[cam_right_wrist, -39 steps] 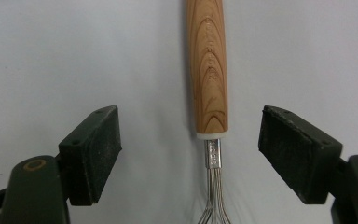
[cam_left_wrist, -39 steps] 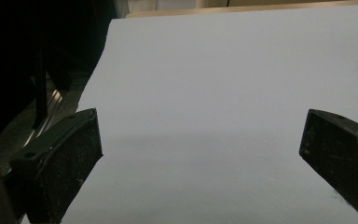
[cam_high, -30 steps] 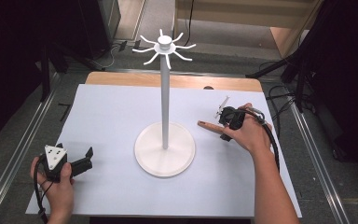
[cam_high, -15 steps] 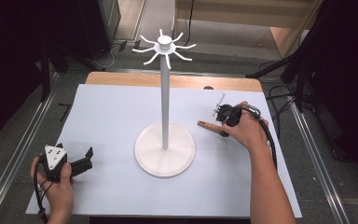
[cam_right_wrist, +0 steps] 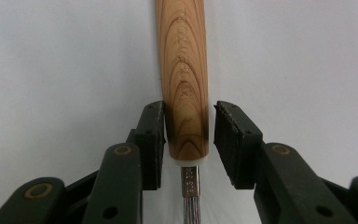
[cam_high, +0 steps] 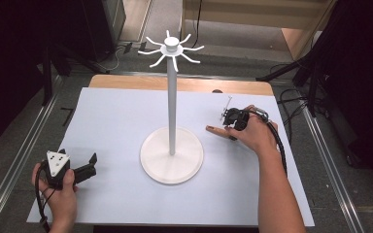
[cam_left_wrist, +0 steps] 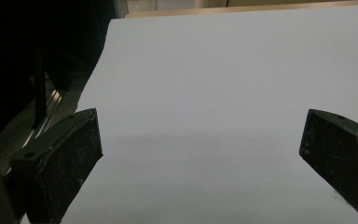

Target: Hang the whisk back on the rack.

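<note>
Right gripper has its two black jaws set on either side of a wooden-handled utensil, low on the handle, just above the white collar and metal neck. Its jaws have just been closing with the handle between them. In the right gripper view one pad lies against the wood and the other stands just beside it with a thin gap, so the handle is framed but not yet squeezed from both sides.

Largest in the scene is the table, covered by a pale sheet with a strip of bare wood at its far edge. At the middle of the sheet stands a tall white stand, upright on a round base, with a ring of curved hooks at its top.

On the right side of the sheet, in the high view, the right hand rests on the surface with the right gripper pointing left towards the stand. The utensil lies flat on the sheet, its brown handle tip sticking out leftward from the jaws, near the stand's base but apart from it.

At the near left corner the left hand holds the left gripper low over the sheet, well apart from the stand. In the left gripper view its jaws stand wide apart with bare sheet between them.
</note>
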A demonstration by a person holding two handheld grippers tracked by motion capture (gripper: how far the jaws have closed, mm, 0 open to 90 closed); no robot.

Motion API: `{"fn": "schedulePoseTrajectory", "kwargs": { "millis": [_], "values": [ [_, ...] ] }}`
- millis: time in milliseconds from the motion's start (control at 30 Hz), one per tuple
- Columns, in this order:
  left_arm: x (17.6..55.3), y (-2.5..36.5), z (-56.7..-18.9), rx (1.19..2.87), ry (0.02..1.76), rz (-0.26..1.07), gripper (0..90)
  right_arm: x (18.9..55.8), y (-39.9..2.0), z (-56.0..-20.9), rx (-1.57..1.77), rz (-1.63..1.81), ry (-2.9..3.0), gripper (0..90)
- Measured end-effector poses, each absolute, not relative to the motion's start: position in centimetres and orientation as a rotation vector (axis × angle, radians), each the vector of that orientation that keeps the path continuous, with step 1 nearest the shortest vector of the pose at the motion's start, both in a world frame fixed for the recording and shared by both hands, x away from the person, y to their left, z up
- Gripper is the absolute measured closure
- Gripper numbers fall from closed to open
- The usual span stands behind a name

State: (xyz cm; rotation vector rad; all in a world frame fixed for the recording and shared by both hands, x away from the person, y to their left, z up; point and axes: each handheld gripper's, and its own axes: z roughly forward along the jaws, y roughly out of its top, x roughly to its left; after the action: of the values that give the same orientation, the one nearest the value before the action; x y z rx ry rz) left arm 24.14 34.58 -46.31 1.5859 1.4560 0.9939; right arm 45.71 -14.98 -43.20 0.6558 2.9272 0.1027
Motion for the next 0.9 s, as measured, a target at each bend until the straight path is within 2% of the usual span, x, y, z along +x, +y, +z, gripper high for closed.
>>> {"fn": "schedulePoseTrajectory", "kwargs": {
  "millis": [200, 900],
  "values": [
    [24.1, 34.6, -46.3, 1.586, 1.456, 0.992, 0.0, 45.9, -14.5, -43.7, 0.644, 0.043, 2.935, 68.7],
    [24.2, 34.6, -46.3, 1.587, 1.456, 0.991, 0.0, 47.3, -14.1, -44.2, 0.674, -0.047, 3.021, 68.8]
  ]
}}
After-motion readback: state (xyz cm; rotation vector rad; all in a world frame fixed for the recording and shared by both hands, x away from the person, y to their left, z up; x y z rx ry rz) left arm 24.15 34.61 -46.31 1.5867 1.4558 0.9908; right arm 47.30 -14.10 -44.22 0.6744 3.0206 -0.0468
